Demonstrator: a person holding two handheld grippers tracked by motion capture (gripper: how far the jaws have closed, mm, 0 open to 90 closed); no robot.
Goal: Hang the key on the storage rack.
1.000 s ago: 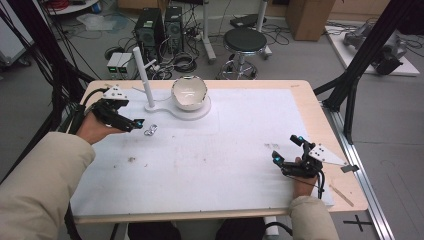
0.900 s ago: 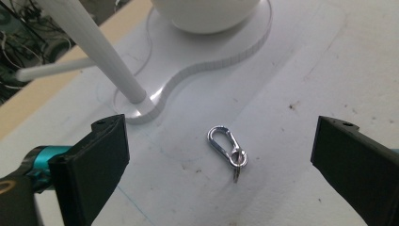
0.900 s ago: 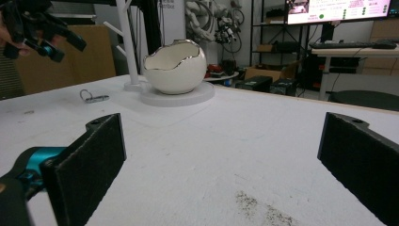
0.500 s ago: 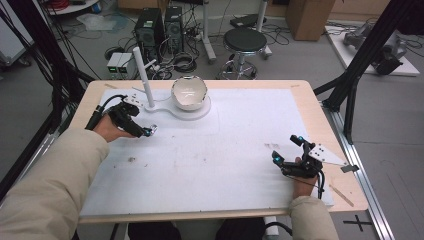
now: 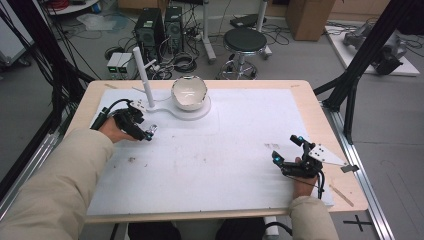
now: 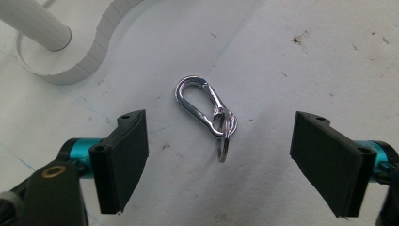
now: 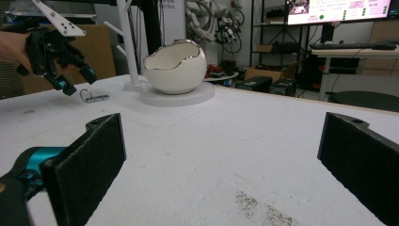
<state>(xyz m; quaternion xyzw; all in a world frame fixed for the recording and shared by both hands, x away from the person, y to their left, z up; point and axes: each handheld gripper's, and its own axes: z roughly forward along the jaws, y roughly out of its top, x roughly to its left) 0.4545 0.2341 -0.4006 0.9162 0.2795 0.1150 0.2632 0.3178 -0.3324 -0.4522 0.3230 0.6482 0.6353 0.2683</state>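
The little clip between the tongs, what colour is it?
Shiny silver; the clip shows best in the left gripper view.

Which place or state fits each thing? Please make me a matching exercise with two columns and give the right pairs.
Things:
1. carabiner
2. bowl
3. left tongs
4. right tongs

Places or states:
A. on the round white base at the far side
B. open, resting at the near right of the table
C. lying flat on the white mat, with a ring attached
D. open, hanging just over the carabiner

Pairs: 1-C, 2-A, 3-D, 4-B
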